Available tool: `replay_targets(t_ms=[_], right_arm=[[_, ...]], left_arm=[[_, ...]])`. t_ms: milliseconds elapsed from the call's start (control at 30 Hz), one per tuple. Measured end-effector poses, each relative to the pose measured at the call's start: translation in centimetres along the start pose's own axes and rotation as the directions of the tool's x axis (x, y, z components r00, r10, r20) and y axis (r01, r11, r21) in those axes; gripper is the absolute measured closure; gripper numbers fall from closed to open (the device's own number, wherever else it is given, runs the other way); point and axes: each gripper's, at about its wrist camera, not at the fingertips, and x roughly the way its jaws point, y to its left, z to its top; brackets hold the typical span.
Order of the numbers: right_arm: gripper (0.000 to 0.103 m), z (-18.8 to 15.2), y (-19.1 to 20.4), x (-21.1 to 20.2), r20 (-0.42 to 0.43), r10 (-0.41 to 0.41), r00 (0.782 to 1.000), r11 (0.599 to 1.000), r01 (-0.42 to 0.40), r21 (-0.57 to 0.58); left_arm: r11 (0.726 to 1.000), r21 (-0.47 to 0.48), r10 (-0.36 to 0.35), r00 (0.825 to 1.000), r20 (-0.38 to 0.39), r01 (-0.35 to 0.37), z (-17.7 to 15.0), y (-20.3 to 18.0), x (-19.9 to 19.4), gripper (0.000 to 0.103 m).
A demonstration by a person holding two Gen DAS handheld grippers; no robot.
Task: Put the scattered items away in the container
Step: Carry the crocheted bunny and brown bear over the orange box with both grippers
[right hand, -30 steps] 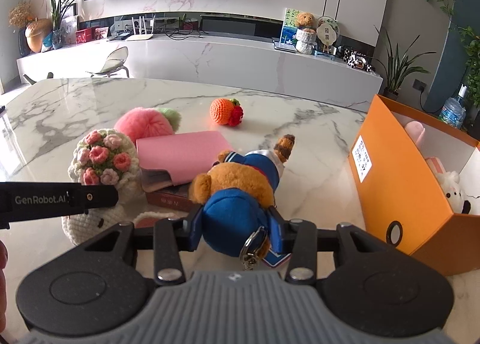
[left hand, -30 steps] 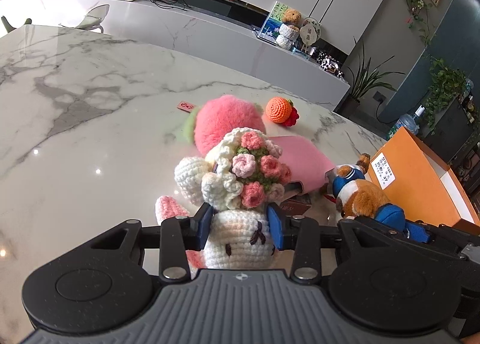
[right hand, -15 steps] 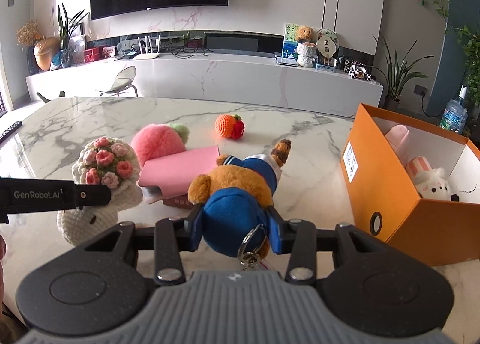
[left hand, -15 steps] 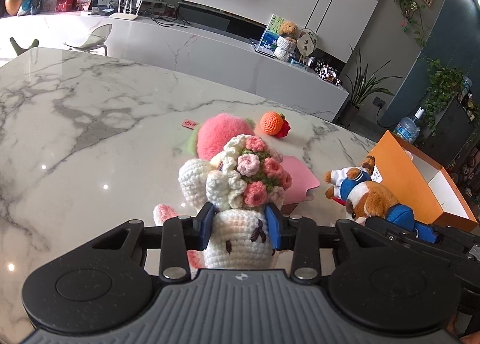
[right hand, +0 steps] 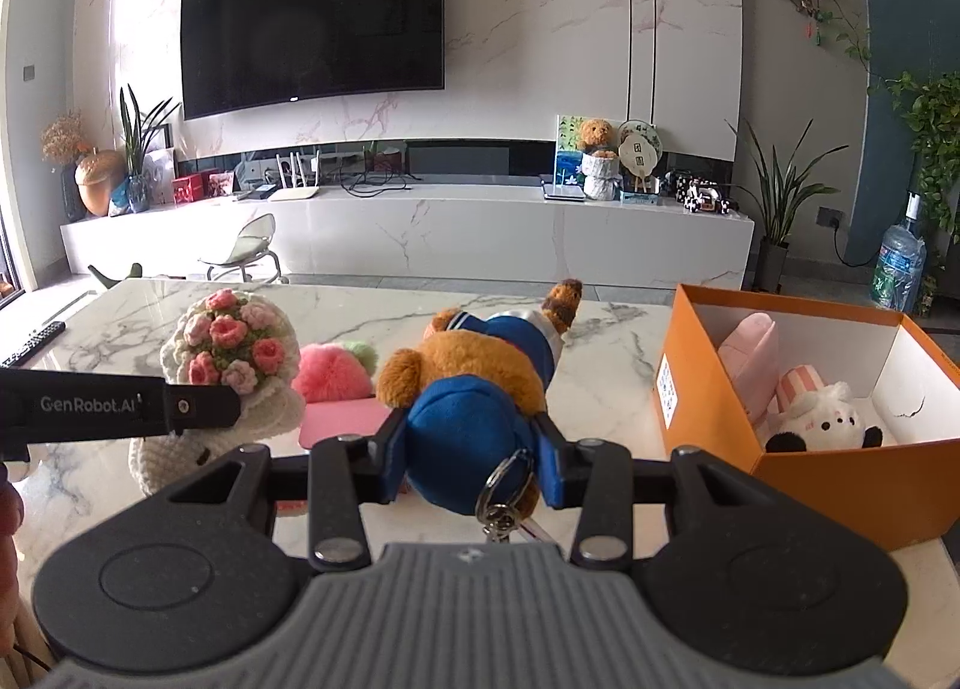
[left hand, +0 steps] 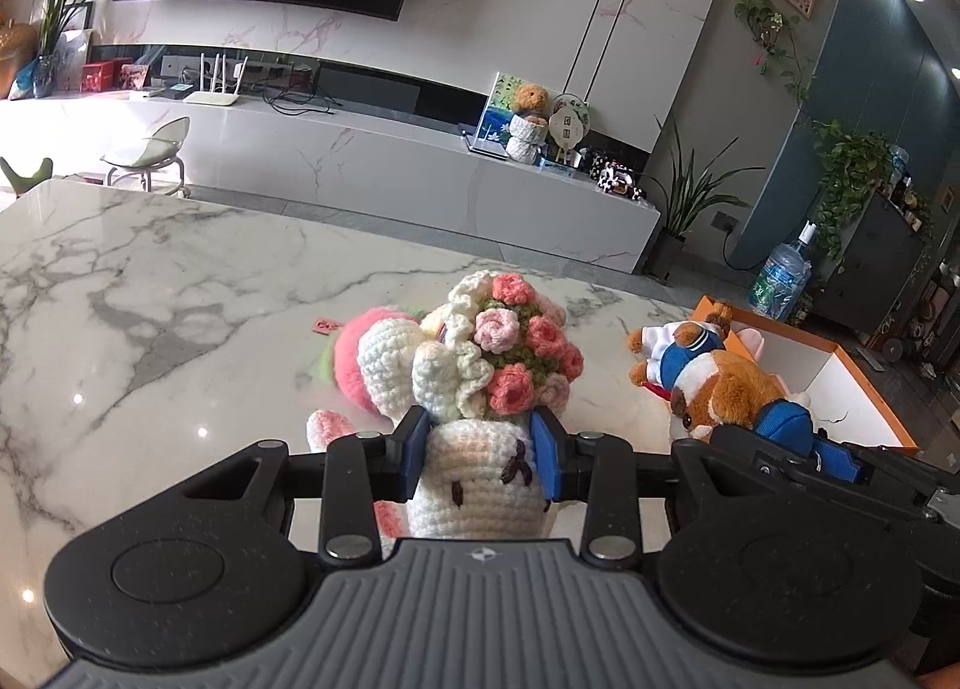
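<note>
Both toys are now off the marble table (left hand: 150, 329) and riding higher than a second ago, when they sat much nearer the tabletop among the other items. The left gripper (left hand: 480, 449) is clamped on the white body of the crocheted bouquet doll (left hand: 480, 365), its blue pads pressed into the yarn on both sides. The right gripper (right hand: 474, 455) is clamped just as firmly on the blue cap of the plush dog (right hand: 474, 383), whose key ring dangles below the jaws.

The orange box (right hand: 708, 407) stands open to the right, near the table edge, with 2 soft toys already lying inside it. The plush dog hangs close to the box's near wall; the doll is further left, above the pink pompom (right hand: 333, 371) and the pink pouch (right hand: 342, 419) that remain on the table.

So 2 more items look ready for carrying over the box rim. The lift seems enough to clear the wall, though the pompom and pouch are left to collect.
</note>
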Motion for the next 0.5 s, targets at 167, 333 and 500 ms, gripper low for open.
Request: replay_targets(t_ms=[167,333,500], right_arm=[[0.058,0.8,-1.5,-1.4,0.036,-0.012,0.999,1.0,0.011,0.028],[0.058,1.6,-3.6,-2.4,0.059,-0.031,0.998,0.997,0.027,0.071],[0.058,2.1,-6.3,-3.2,0.091,-0.074,0.993,0.992,0.064,0.109]], left_arm=[[0.999,0.045,-0.002,1.0,-0.004,0.003,0.9,-2.3,0.1,0.061],[0.995,0.096,-0.012,1.0,-0.014,0.014,1.6,-5.2,0.7,0.061],[0.989,0.149,-0.024,1.0,-0.015,0.026,2.2,-8.2,1.6,0.061]])
